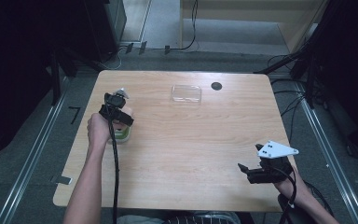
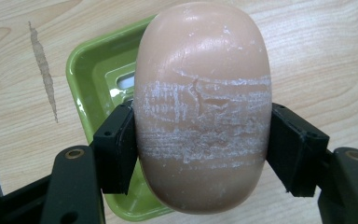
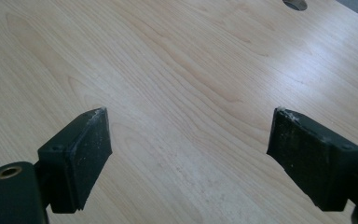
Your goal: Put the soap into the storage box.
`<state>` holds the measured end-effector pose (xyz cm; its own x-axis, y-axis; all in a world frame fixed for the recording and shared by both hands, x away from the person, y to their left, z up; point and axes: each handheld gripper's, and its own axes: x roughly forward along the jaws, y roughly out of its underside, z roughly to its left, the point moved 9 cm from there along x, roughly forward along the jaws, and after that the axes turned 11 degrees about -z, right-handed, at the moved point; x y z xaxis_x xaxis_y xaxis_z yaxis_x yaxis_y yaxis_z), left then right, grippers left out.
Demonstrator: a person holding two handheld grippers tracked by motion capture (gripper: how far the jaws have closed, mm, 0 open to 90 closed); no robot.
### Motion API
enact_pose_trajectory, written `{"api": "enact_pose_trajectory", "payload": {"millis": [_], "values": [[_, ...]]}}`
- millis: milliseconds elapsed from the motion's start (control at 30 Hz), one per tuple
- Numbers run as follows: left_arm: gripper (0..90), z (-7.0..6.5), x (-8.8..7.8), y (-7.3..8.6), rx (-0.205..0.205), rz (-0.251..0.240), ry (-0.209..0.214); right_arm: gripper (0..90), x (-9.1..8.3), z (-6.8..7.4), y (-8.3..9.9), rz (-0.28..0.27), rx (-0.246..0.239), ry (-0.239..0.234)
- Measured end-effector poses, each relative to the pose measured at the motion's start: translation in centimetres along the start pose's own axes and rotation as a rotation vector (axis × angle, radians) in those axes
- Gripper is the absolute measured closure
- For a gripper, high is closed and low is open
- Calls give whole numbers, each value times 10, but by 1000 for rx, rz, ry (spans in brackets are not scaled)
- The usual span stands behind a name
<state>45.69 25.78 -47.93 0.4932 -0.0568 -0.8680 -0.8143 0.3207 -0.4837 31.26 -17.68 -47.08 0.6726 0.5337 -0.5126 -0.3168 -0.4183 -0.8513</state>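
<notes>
A peach-coloured bar of soap (image 2: 203, 107), scuffed white across its middle, is clamped between the two black pads of my left gripper (image 2: 203, 149). Under it lies a green soap dish (image 2: 93, 79) on the wooden table. In the high view the left gripper (image 1: 117, 112) hangs over the green dish (image 1: 123, 135) at the table's left side, pointing down. My right gripper (image 1: 246, 171) rests near the table's front right corner, and its jaws stand wide open over bare wood (image 3: 189, 135) with nothing between them.
A clear plastic lid or tray (image 1: 186, 93) lies at the back middle of the table (image 1: 191, 140). A round cable hole (image 1: 216, 86) sits just right of it. Cables trail on the floor beyond the right edge.
</notes>
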Motion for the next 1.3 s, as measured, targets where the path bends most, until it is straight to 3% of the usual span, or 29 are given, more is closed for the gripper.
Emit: {"api": "enact_pose_trajectory", "payload": {"millis": [733,1300], "values": [[339,15,9,1,-69,-38,-36,133,-1,-1,0,-5,6,3],[339,22,17,8,-107,-32,-49,133,-1,0,0,-5,7,3]]}}
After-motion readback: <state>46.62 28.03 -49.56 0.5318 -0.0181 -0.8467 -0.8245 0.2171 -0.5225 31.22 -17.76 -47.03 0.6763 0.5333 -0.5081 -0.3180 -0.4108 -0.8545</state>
